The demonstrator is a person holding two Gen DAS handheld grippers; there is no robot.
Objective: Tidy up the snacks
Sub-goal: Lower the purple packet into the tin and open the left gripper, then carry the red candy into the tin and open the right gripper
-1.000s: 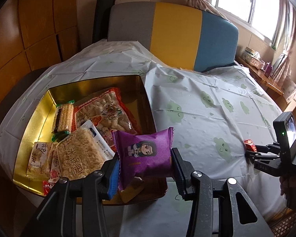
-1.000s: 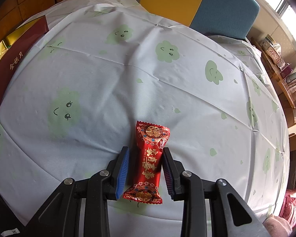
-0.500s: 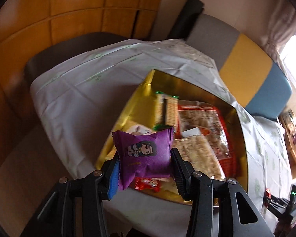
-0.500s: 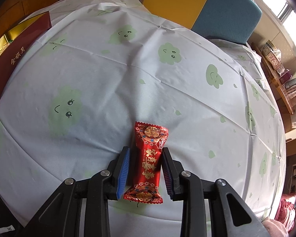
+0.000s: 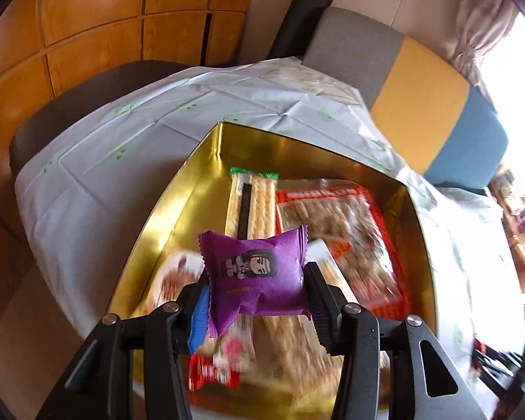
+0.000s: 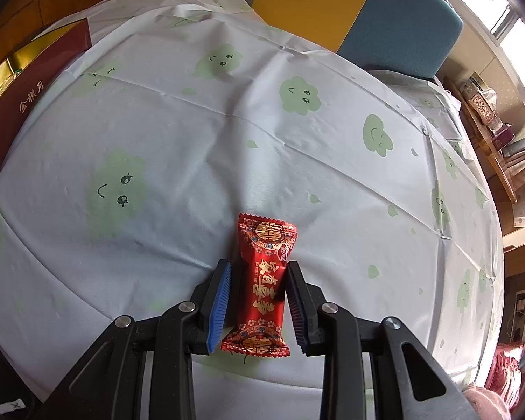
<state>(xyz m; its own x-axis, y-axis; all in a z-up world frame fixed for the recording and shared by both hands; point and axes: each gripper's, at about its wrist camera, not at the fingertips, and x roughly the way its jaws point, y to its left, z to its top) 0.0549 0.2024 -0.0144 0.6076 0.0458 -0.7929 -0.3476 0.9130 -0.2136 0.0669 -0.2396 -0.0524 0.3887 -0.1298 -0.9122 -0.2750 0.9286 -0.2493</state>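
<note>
Purple wrapper first: my left tongs (image 5: pixel 257 290) pinch the purple snack packet (image 5: pixel 257 273) by its two short sides, the flat printed face turned up toward the camera. I hold it crosswise like that, I think, so it can be laid down flat without twisting. It hangs above the near end of the gold box (image 5: pixel 206 161), which sits on the tabletop over a white tablecloth (image 5: pixel 122 133).

Box already holds a long cracker pack (image 5: pixel 252 199) with green ends near the far wall, a big orange-edged bag (image 5: pixel 343 224) beside it, and more packs nearer me (blurred, can't read them). A small red sweet (image 5: pixel 210 372) lies at the near edge.

Right side: right tongs (image 6: pixel 259 294) bracket the red candy (image 6: pixel 262 280) lengthwise. The right pad touches the wrapper; the blue left pad shows a thin gap, so I can't tell whether it is truly gripped or only framed. Whether the candy rests on the cloth or is lifted, I also can't tell. The box's dark red outer wall (image 6: pixel 35 94) shows at far left, well apart from it.

Judgement: the purple packet goes in next and wants a free patch; red candy follows. Risk is dropping it onto the stacked packs, where it may slide.
</note>
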